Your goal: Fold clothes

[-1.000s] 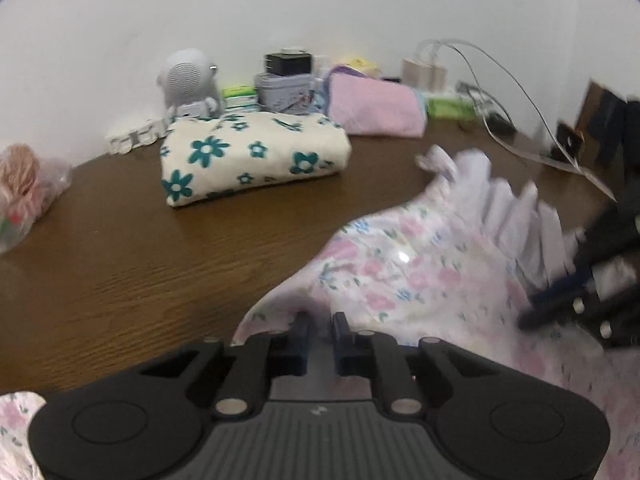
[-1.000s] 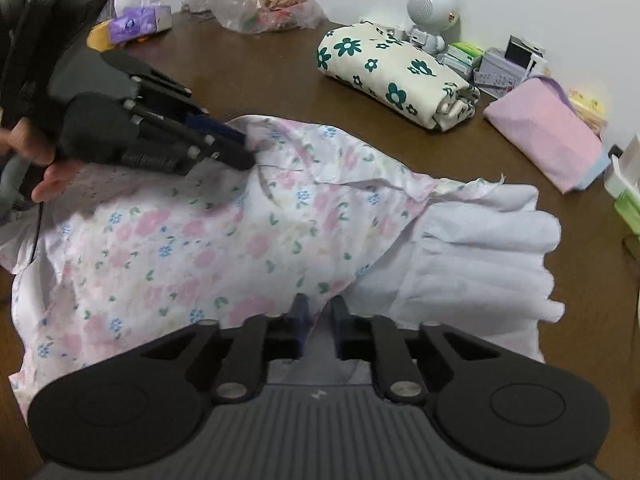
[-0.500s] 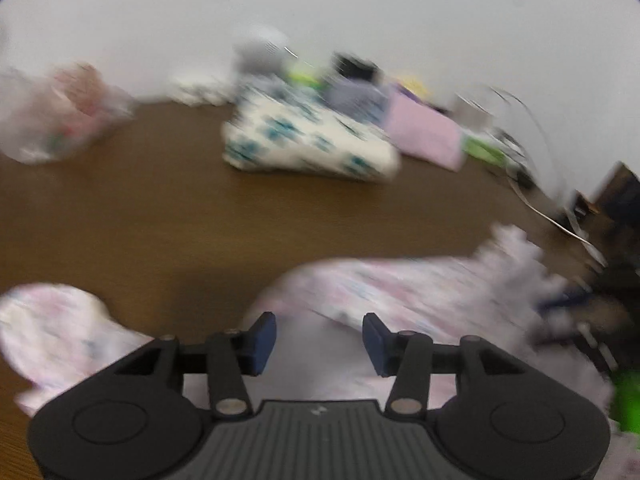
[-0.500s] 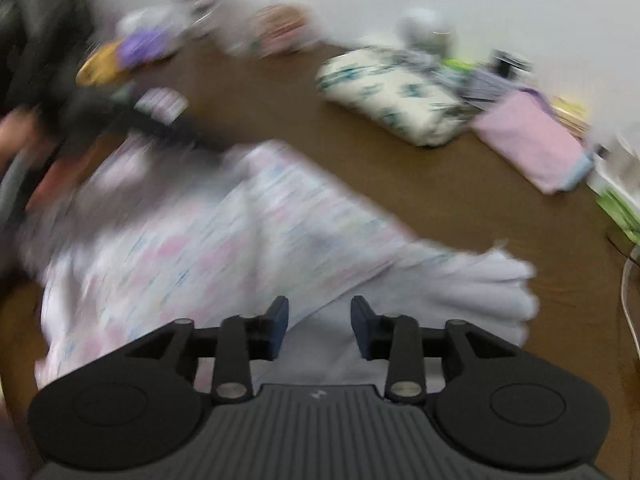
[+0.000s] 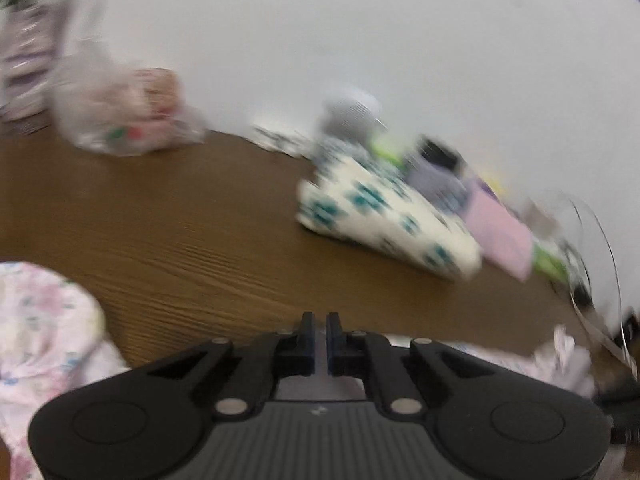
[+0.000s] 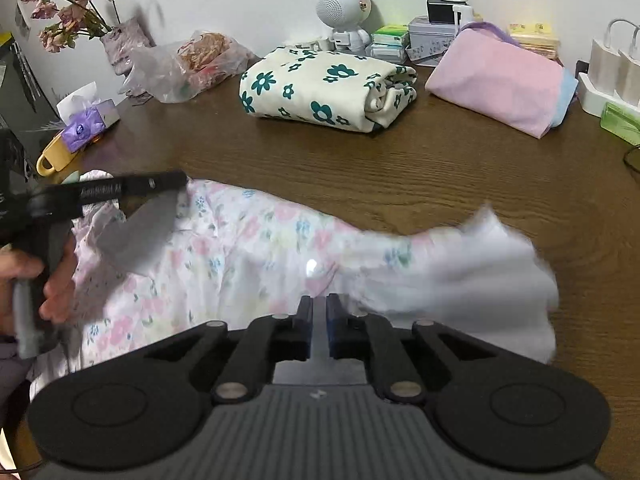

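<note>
A pink floral garment (image 6: 248, 248) with a white ruffled hem (image 6: 480, 272) lies spread across the brown table (image 6: 400, 168). My right gripper (image 6: 319, 314) is shut low over its near edge, with pale fabric showing in the thin slit between the fingers. A hand holds my left gripper (image 6: 176, 182) at the garment's far left edge. The left wrist view is blurred. There my left gripper (image 5: 319, 326) is shut with a pale strip between the fingers, and parts of the floral garment (image 5: 40, 320) show at both lower corners.
A folded cream cloth with teal flowers (image 6: 320, 88) and a folded pink cloth (image 6: 500, 76) lie at the back. Behind them stand a white robot speaker (image 6: 344, 8), boxes and chargers (image 6: 612, 68). A plastic bag (image 6: 192, 64), tissue pack (image 6: 86, 126) and dried flowers (image 6: 60, 12) are at back left.
Both grippers were shut a second ago, stood open half a second ago, and are shut again now. The left gripper has swung to the garment's left end, and the garment lies flatter.
</note>
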`<state>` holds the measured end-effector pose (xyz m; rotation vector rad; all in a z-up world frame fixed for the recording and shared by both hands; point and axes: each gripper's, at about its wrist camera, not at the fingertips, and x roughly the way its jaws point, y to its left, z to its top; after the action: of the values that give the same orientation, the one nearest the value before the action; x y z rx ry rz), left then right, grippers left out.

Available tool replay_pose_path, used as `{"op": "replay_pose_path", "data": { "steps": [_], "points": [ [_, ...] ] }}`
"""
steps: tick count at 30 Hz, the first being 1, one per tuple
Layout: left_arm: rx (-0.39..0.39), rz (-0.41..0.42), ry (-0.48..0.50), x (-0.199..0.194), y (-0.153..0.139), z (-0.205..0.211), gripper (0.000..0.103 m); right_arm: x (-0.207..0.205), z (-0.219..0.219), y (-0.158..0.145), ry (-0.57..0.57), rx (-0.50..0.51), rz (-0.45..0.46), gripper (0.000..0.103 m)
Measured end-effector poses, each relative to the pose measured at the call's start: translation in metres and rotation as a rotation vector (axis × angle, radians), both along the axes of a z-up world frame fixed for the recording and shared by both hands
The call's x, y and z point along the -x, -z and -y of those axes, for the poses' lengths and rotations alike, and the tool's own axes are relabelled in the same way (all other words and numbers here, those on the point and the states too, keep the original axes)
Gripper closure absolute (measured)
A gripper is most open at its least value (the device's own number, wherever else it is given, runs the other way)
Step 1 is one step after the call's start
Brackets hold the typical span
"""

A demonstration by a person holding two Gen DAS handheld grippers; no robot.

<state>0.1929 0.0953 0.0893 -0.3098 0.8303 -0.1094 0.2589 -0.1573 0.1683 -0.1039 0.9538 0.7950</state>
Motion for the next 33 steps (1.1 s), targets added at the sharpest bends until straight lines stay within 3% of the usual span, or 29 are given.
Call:
{"op": "replay_pose_path", "data": {
  "steps": [2, 5, 7, 11, 13, 14, 16, 20, 21, 22, 23, 25, 27, 30, 32, 33],
  "points": [
    [-0.002, 0.02, -0.022, 0.003, -0.002, -0.004, 0.094, 0.003, -0.001, 0.0, -0.014, 0.013, 0.022, 0.096],
    [-0.004, 0.051, -0.055, 0.006, -0.005, -0.01, 0.075, 0.005, -0.002, -0.002, -0.017, 0.024, 0.034, 0.096],
    [-0.006, 0.071, -0.077, 0.009, -0.007, -0.013, 0.073, 0.005, -0.003, -0.002, -0.019, 0.029, 0.032, 0.096],
    [-0.106, 0.009, 0.173, 0.041, -0.021, 0.019, 0.072, 0.01, 0.004, -0.015, -0.017, 0.052, 0.025, 0.095],
    [-0.119, 0.032, 0.298, 0.073, -0.033, 0.028, 0.066, 0.032, 0.013, -0.034, -0.077, 0.051, 0.058, 0.092],
    [-0.126, 0.047, 0.357, 0.092, -0.037, 0.031, 0.057, 0.046, 0.019, -0.045, -0.12, 0.051, 0.079, 0.091],
    [-0.141, 0.093, 0.454, 0.128, -0.04, 0.038, 0.05, 0.084, 0.03, -0.062, -0.239, 0.055, 0.099, 0.077],
    [-0.188, 0.104, 0.554, 0.178, -0.022, 0.057, 0.052, 0.163, 0.045, -0.062, -0.451, 0.09, 0.109, 0.078],
    [-0.204, 0.099, 0.553, 0.184, -0.017, 0.059, 0.059, 0.177, 0.047, -0.055, -0.477, 0.111, 0.111, 0.088],
    [-0.221, 0.094, 0.552, 0.19, -0.012, 0.06, 0.064, 0.19, 0.05, -0.048, -0.504, 0.133, 0.112, 0.091],
    [-0.237, 0.089, 0.551, 0.197, -0.007, 0.061, 0.076, 0.204, 0.052, -0.04, -0.53, 0.155, 0.113, 0.091],
    [-0.269, 0.078, 0.548, 0.209, 0.003, 0.064, 0.082, 0.221, 0.058, -0.03, -0.541, 0.198, 0.114, 0.091],
    [-0.301, 0.068, 0.546, 0.221, 0.013, 0.066, 0.08, 0.231, 0.069, -0.024, -0.503, 0.249, 0.145, 0.091],
    [-0.334, 0.064, 0.49, 0.234, 0.013, 0.059, 0.08, 0.244, 0.089, -0.034, -0.47, 0.246, 0.185, 0.085],
    [-0.318, 0.116, 0.512, 0.248, 0.005, 0.059, 0.073, 0.259, 0.1, -0.042, -0.494, 0.208, 0.236, 0.073],
    [-0.299, 0.165, 0.56, 0.256, 0.001, 0.061, 0.059, 0.267, 0.104, -0.045, -0.512, 0.188, 0.258, 0.057]
  ]
}}
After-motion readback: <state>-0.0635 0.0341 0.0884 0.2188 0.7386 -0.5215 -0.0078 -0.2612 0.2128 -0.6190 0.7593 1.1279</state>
